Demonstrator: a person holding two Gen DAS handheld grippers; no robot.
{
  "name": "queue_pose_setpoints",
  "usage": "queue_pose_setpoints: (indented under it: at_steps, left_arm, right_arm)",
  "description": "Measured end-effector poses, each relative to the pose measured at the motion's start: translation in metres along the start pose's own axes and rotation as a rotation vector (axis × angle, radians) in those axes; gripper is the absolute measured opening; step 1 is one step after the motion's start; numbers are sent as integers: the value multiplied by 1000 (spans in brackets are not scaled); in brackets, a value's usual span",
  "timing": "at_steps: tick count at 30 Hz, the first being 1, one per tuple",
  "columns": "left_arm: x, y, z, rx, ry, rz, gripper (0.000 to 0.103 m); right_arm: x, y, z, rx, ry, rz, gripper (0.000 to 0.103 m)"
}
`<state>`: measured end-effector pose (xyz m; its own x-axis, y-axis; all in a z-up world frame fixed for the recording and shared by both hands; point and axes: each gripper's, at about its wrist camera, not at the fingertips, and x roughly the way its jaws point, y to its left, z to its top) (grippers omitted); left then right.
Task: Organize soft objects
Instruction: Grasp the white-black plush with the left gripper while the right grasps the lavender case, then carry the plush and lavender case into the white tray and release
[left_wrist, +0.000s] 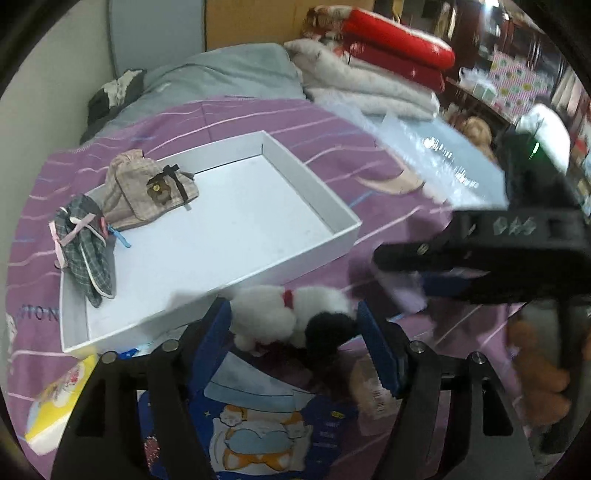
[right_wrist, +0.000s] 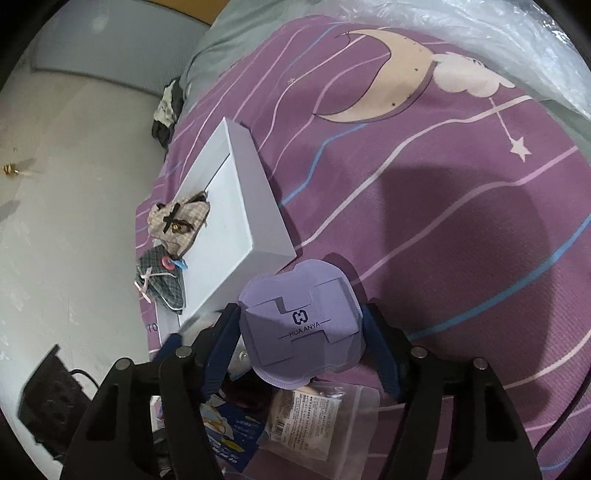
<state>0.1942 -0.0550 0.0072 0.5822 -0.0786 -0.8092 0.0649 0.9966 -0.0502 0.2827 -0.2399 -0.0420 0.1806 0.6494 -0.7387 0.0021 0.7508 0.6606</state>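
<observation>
A white shallow box (left_wrist: 236, 221) lies on the purple bedspread. A beige pouch (left_wrist: 147, 188) and a grey plaid cloth (left_wrist: 86, 251) rest at its left end; both also show in the right wrist view, the pouch (right_wrist: 177, 221) and the plaid cloth (right_wrist: 162, 280). My left gripper (left_wrist: 293, 325) is shut on a white and black plush toy (left_wrist: 291, 317) just in front of the box. My right gripper (right_wrist: 301, 332) is shut on a purple face mask (right_wrist: 301, 325) and holds it above the bed near the box's corner (right_wrist: 258, 240). The right gripper also shows in the left wrist view (left_wrist: 480, 251).
Folded grey blankets (left_wrist: 369, 85) and red cushions (left_wrist: 399, 40) sit at the bed's far end. A clear plastic sheet (left_wrist: 443, 155), a brown plush (left_wrist: 539, 369), a yellow packet (left_wrist: 59, 398), a blue printed packet (left_wrist: 266, 424) and a bagged item (right_wrist: 314, 417) lie nearby.
</observation>
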Motion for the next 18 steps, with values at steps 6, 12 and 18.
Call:
queue_pose_setpoints:
  at_steps: [6,12,18]
  left_arm:
    - [7,3,-1,-6,-4,14,72]
    - [15,2,-3,8,44,17,64]
    - [24,18,-5,-99,117,-54,54]
  right_arm:
    - [1,1,1,-5,10,-5,66]
    - [-2,3,-1,-9,2,-1,66]
    - [-4,9,-2,-16,-6,-2,66]
